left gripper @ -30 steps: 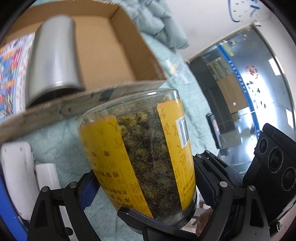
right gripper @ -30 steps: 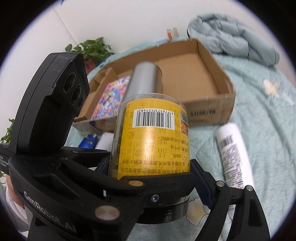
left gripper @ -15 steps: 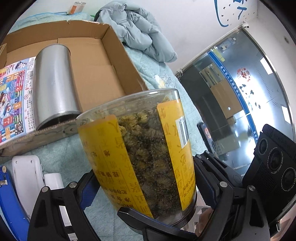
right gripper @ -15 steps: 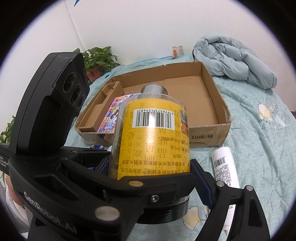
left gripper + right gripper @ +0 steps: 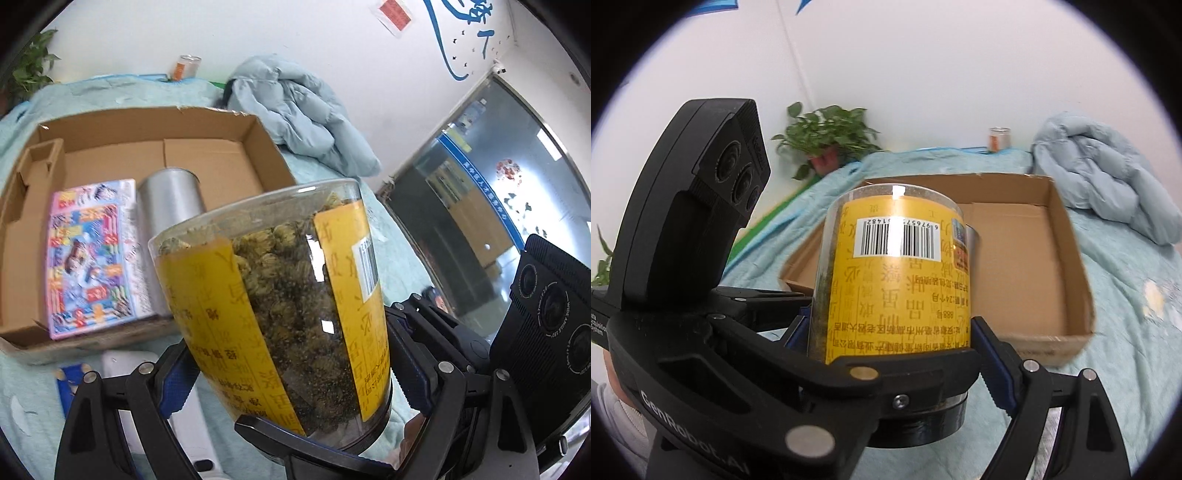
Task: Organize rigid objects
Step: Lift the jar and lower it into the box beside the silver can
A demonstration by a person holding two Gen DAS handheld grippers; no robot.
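Covering bed (image 5: 1126,350): pale teal quilt, under everything.
Cardboard box (image 5: 229,129): open-topped, resting on bed.
Jar (image 5: 280,310): clear, yellow label, dried flowers inside; inverted, black lid down, raised in front of box.
Left gripper (image 5: 291,373): clamped on jar near lid end.
Right gripper (image 5: 890,354): clamped on same jar (image 5: 897,280).
Colourful flat pack (image 5: 92,258): lying inside box.
Silver canister (image 5: 170,199): lying inside box beside pack.
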